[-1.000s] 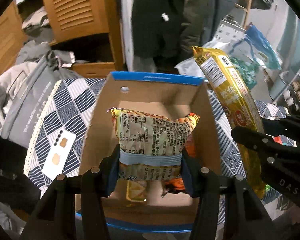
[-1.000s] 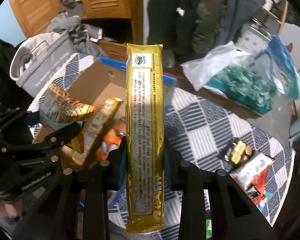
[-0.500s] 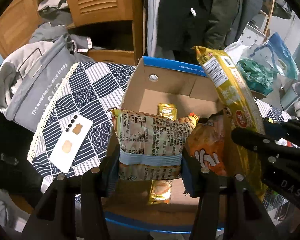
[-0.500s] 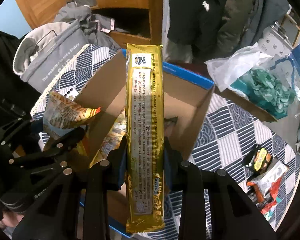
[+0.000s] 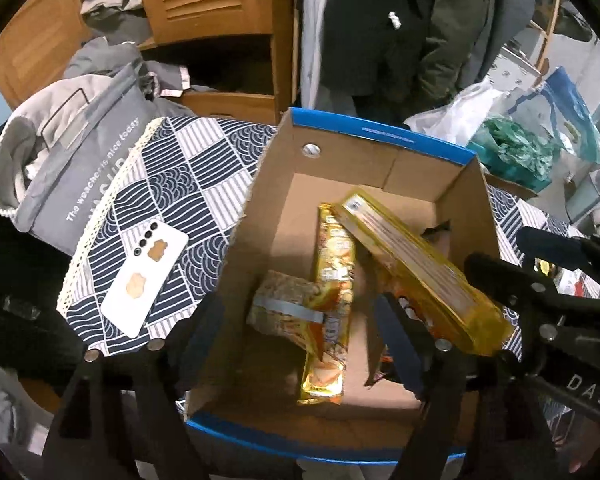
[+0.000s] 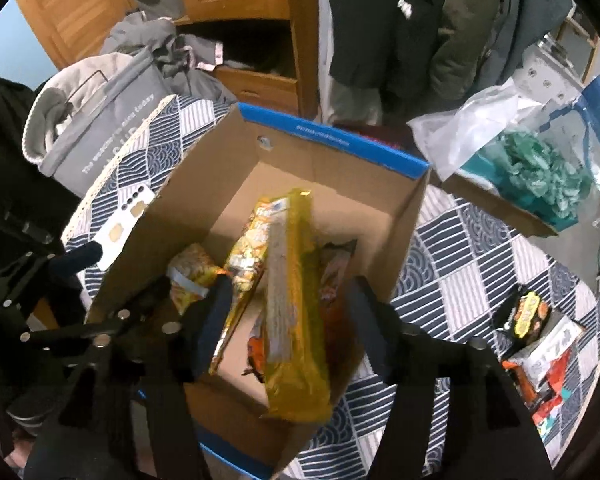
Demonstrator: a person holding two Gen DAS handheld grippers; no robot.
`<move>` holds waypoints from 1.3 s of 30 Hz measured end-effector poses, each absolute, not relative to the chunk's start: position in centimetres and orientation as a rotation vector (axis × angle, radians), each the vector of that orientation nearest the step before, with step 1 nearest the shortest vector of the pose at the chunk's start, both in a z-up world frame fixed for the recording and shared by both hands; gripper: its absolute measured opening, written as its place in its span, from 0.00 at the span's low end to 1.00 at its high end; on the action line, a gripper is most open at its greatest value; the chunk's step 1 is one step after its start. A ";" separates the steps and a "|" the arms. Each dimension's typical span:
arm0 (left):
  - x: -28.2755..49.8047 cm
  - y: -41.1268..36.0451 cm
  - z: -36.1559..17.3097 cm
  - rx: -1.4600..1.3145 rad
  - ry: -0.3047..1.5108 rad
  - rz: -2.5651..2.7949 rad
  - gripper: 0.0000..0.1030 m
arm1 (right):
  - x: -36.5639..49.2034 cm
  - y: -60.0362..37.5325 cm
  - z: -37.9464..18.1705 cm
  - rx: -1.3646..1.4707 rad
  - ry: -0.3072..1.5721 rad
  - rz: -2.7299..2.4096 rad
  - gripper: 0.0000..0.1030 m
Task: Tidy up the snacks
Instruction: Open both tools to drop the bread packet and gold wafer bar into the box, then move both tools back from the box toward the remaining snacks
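Both tongs, left (image 5: 300, 332) and right (image 6: 288, 316), are opening, snack packs released into the box (image 5: 380, 140).

A cardboard box (image 5: 364, 148) stands on the patterned tablecloth (image 5: 168, 184). Inside it lie a long biscuit pack (image 5: 416, 268), a slim snack pack (image 5: 332, 280) and a banded snack bag (image 5: 288, 312). A phone (image 5: 144, 276) lies left of the box; loose snack packets (image 6: 540, 344) lie well right.
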State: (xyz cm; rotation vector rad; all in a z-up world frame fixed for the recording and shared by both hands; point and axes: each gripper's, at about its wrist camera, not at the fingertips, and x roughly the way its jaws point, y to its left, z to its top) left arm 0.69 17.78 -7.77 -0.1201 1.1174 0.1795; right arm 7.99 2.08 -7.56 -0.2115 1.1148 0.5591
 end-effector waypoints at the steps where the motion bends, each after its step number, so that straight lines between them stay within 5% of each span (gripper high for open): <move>1: 0.7 17.6 -7.7 -0.114 1.118 0.178 0.78 | 8.0 2.0 -7.5 -0.213 1.113 0.559 0.61; 39: 0.8 6.8 -5.7 0.039 1.089 -0.018 0.78 | 6.5 -11.3 -5.7 -0.137 1.071 0.380 0.64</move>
